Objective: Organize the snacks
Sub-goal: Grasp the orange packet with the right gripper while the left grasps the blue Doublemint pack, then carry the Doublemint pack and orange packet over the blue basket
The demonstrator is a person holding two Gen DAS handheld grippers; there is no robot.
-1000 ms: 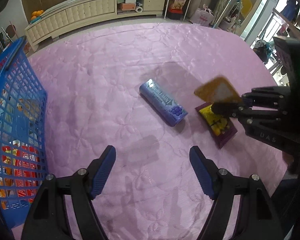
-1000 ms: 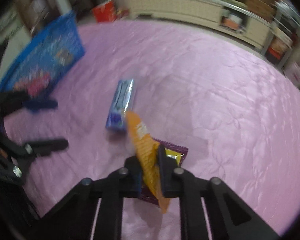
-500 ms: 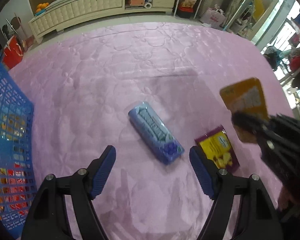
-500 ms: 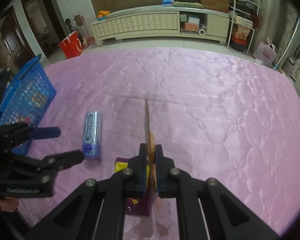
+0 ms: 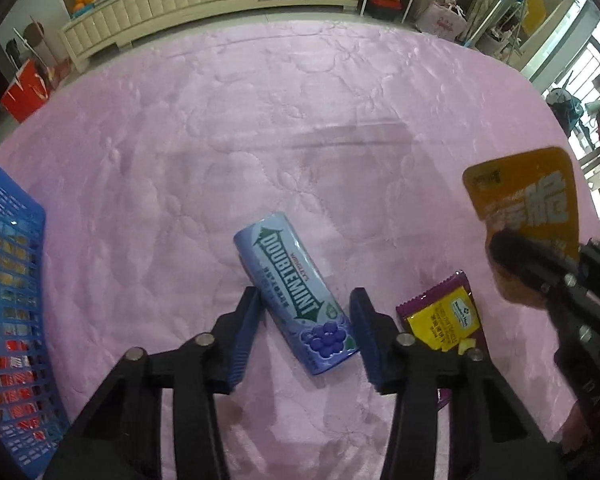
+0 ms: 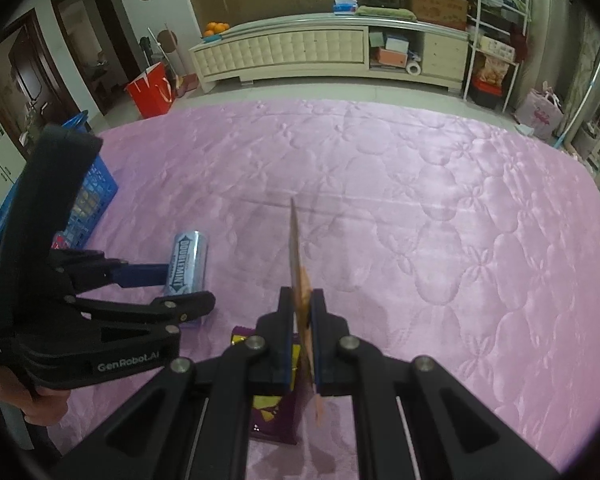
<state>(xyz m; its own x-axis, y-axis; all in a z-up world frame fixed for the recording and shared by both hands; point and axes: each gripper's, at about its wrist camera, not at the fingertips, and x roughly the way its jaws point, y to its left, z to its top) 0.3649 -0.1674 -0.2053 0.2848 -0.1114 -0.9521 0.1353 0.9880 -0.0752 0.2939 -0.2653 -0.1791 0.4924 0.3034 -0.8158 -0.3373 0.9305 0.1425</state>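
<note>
The gum pack (image 5: 296,294) is lying flat on the pink quilted bed (image 5: 300,120), slanted, with its grape end nearest the camera. The left claw (image 5: 306,312) is reaching steeply down over it, one blue finger (image 5: 246,332) on each side, and its jaws are closing; the left finger looks to be just touching the pack's edge, while a sliver of quilt is still showing beside the right one, so the pack is between the jaws but not yet pinched. A second ago this claw was standing much wider and hanging short of the pack, with bare quilt between its fingers.

The right claw (image 6: 302,312) is gripping an orange snack packet (image 6: 298,264) tightly, edge-on and standing up between nearly closed fingers. Earlier the packet was leaning over to one side; now it is standing straight and is sitting higher in the left camera's view.

A purple and yellow sachet (image 5: 444,320) is lying on the bed just beside the gum pack, under the right claw. A blue basket (image 5: 8,280) with wrapped snacks inside is sitting at the bed's left edge. A bare hand (image 6: 40,400) is holding the left claw's handle.
</note>
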